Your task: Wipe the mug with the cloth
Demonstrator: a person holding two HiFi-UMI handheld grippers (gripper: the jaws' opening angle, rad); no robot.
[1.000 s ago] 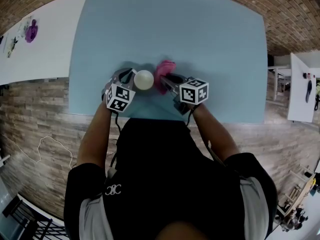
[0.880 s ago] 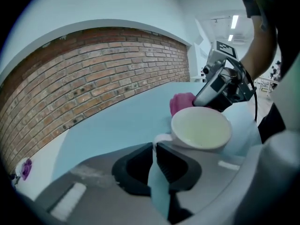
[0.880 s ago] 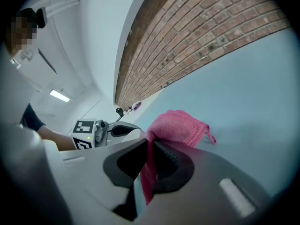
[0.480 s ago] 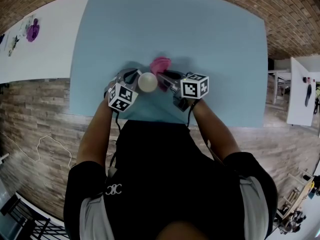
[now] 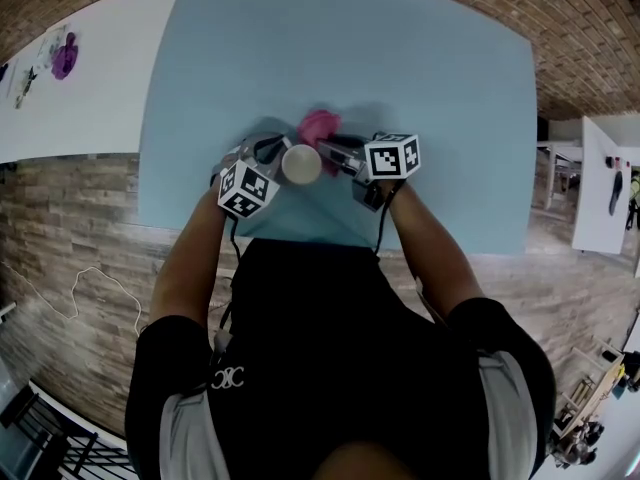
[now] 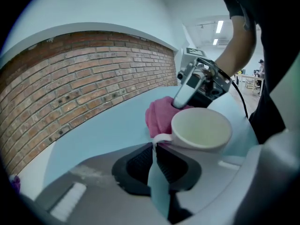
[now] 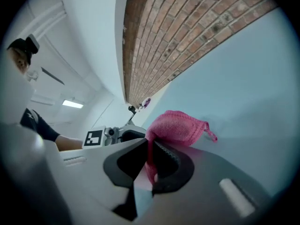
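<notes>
Two tools meet over the near middle of the light blue table (image 5: 430, 78), one in each of the person's hands. The left tool (image 6: 154, 146) has its jaws drawn almost together on the thin white handle (image 6: 161, 138) of the mug (image 6: 201, 130) – the dark ribbed pads press the handle from both sides, so the mug is carried by that loop alone. The mug is white, and its mouth is turned up toward the head camera, showing a pale, bare inside. Whether its base touches the table cannot be told.

The right tool (image 7: 151, 150) is closed on a fold of the pink cloth (image 7: 177, 127); the rest of the cloth bunches out past the jaw tips, with a small loop sticking out at one end. From the head view the bunch sits at the mug's far side, just beside its wall – contact looks likely but is not clear. Both marker cubes, left (image 5: 247, 188) and right (image 5: 392, 156), flank the mug closely.
</notes>
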